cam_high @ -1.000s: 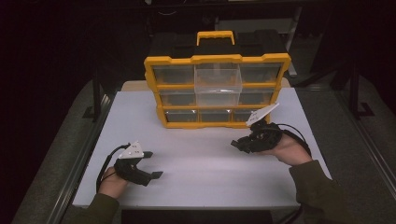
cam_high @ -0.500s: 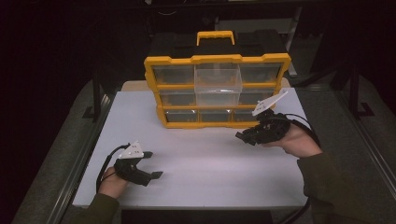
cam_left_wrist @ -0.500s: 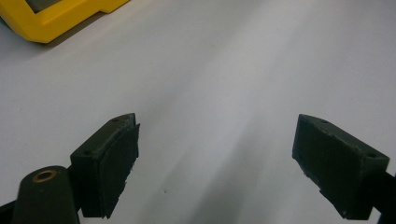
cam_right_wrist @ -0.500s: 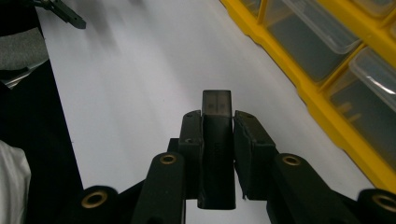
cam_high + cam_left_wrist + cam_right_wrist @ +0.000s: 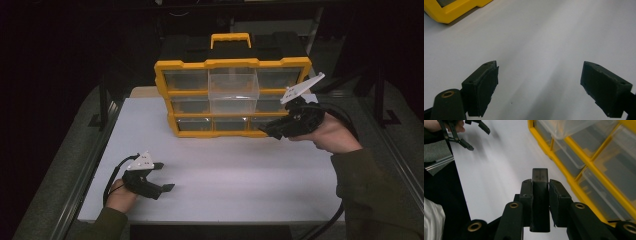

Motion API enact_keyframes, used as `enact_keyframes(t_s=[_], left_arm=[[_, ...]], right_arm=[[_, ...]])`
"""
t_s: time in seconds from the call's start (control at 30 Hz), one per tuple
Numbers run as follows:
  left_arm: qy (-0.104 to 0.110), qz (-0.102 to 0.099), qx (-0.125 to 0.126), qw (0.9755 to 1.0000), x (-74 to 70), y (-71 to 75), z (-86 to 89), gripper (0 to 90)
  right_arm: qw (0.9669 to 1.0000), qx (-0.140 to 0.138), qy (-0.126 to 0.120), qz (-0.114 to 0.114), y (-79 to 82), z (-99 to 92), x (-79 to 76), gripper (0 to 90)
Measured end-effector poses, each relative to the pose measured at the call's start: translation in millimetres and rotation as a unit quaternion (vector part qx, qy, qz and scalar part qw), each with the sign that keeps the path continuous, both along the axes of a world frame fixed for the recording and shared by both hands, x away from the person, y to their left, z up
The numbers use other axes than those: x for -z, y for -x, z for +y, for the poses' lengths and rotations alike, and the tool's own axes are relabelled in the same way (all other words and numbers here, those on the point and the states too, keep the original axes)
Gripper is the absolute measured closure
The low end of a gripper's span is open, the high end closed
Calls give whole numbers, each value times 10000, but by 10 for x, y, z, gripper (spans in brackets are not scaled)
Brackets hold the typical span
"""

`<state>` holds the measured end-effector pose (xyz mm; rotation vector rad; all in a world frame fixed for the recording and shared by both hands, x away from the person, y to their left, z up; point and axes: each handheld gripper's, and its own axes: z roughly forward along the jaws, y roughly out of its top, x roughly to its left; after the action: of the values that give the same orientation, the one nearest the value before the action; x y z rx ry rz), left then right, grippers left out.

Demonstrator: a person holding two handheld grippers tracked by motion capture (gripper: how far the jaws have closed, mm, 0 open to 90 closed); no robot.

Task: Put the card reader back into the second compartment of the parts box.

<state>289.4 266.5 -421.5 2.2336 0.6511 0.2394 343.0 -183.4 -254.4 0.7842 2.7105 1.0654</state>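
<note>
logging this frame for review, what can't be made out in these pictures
- Drawer contents of the yellow organizer: high view too small, right gripper view sees only cloudy drawer fronts.
- Dark block in the right gripper: its identity is unclear; the jaws cover its sides.
- Organizer in the left gripper view: just a corner, cut off by the top edge.
- Background beyond the white table: too dark.

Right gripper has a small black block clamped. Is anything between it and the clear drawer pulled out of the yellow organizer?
Nothing visible blocks it. The right gripper, shut on the black block, hangs at the yellow organizer's lower right corner. The pulled-out clear drawer sits up and to its left, with only open air between.
</note>
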Motion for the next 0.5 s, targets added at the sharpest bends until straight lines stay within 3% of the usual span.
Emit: enact_keyframes(t_s=[0.5], left_arm=[[-1,11,0,10000,2,1,-3,144]], right_arm=[[9996,-11,28,-272,-42,-62,-564,724]])
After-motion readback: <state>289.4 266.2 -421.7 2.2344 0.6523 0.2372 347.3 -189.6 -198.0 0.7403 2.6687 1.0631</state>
